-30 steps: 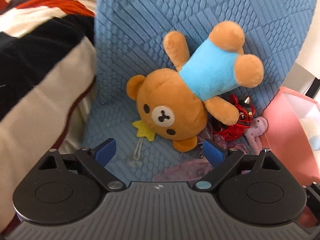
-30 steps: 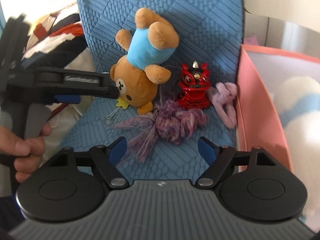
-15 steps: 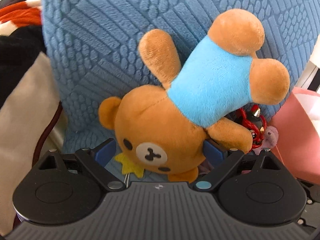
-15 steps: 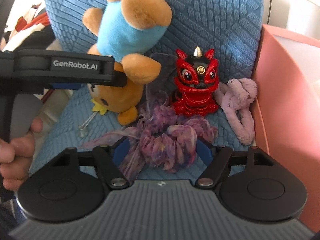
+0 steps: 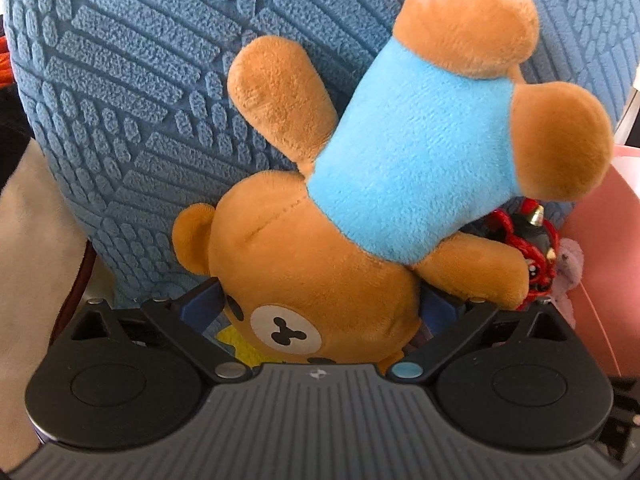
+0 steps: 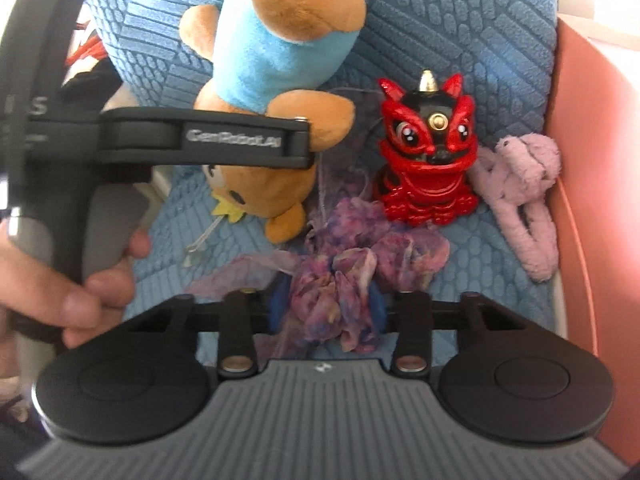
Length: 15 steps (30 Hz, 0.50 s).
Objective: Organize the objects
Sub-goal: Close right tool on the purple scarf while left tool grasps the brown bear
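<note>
A brown teddy bear point(image 5: 320, 272) in a blue shirt lies head-down against the blue quilted seat point(image 5: 140, 80). My left gripper point(image 5: 320, 308) is open with its fingers on either side of the bear's head. In the right wrist view the bear point(image 6: 272, 60) and the left gripper's side point(image 6: 200, 142) show at the upper left. My right gripper point(image 6: 330, 304) is shut on a purple crumpled fabric bundle point(image 6: 340, 264) on the seat. A red lion figurine point(image 6: 430, 160) and a lilac plush point(image 6: 524, 200) stand behind it.
A pink box wall point(image 6: 592, 200) borders the seat on the right, also showing in the left wrist view point(image 5: 600, 260). A yellow star tag point(image 6: 226, 210) lies under the bear. A striped blanket point(image 5: 24, 240) lies to the left.
My left gripper moved forward until its fingers flank the bear's head. My right gripper moved forward and closed on the purple fabric bundle.
</note>
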Tool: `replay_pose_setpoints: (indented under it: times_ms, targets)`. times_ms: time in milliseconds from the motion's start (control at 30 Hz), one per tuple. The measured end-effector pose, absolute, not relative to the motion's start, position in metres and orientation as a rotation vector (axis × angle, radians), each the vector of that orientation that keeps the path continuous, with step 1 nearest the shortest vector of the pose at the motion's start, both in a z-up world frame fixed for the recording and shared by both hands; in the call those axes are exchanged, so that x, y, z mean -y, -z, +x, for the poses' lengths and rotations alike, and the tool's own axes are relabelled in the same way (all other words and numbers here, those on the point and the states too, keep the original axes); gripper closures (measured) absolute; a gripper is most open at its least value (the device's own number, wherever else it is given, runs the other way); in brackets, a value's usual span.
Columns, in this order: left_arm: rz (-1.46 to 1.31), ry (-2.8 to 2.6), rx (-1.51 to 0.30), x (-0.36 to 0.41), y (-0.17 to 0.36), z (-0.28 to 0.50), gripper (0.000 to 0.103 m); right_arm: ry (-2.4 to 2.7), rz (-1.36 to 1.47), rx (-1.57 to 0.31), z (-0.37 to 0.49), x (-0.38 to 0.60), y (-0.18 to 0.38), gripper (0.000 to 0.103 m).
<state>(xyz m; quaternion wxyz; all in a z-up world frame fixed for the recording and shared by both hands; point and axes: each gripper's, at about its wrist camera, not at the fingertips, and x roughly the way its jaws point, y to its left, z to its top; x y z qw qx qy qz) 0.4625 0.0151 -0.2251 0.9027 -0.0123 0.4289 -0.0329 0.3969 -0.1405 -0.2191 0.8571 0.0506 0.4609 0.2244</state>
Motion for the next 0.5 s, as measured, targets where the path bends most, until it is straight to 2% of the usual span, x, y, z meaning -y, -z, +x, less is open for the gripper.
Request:
replay_pose_setpoints:
  times_ms: [200,500]
  targets:
    - [-0.045,0.038,-0.879,-0.016,0.226,0.46,0.004,-0.485,0.067,-0.937,0.382,0.136,0.208,0.089]
    - [-0.103,0.005,-0.899,-0.02,0.221,0.437,0.017,-0.465,0.067,-0.921,0.368,0.158,0.185,0.091]
